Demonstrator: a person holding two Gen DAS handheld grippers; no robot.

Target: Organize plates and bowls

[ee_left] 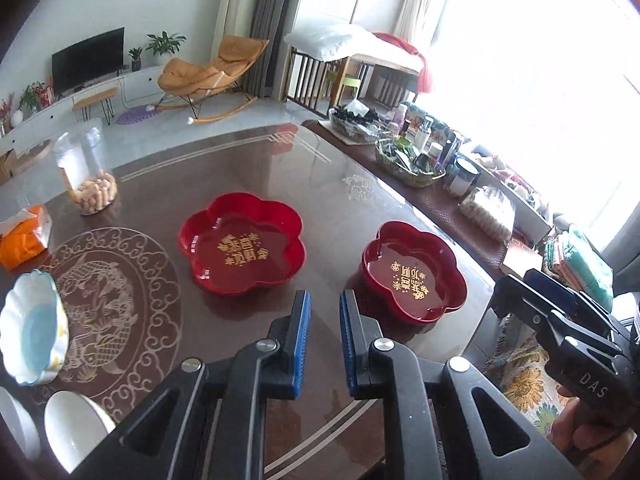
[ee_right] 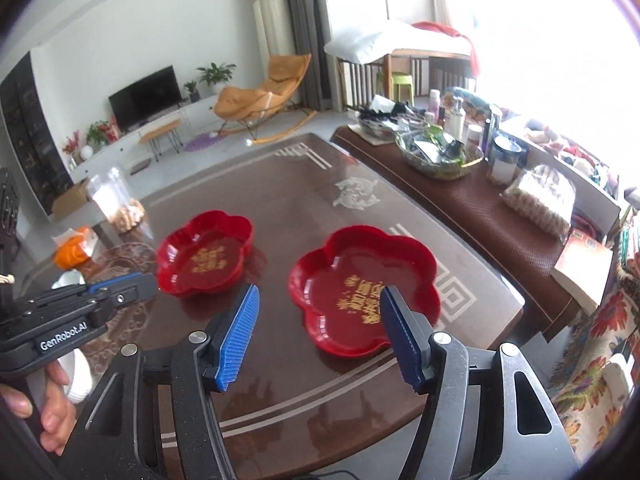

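Two red flower-shaped plates with gold lettering lie on the dark glass-topped table (ee_left: 248,168): one in the middle (ee_left: 242,242) (ee_right: 204,252), one nearer the right edge (ee_left: 414,272) (ee_right: 352,264). A white bowl with a blue inside (ee_left: 32,328) sits at the left, with two plain white bowls (ee_left: 74,428) in front of it. My left gripper (ee_left: 325,296) hovers above the table before the two red plates, jaws nearly together and empty. My right gripper (ee_right: 320,291) stands wide open and empty, raised above the right-hand red plate.
A clear jar of peanuts (ee_left: 88,176) and an orange tissue pack (ee_left: 24,236) stand at the table's far left. A low brown side bench (ee_right: 460,216) on the right carries bottles, a glass dish of odds and ends and a bagged snack. A patterned cloth lies beyond the table's right edge.
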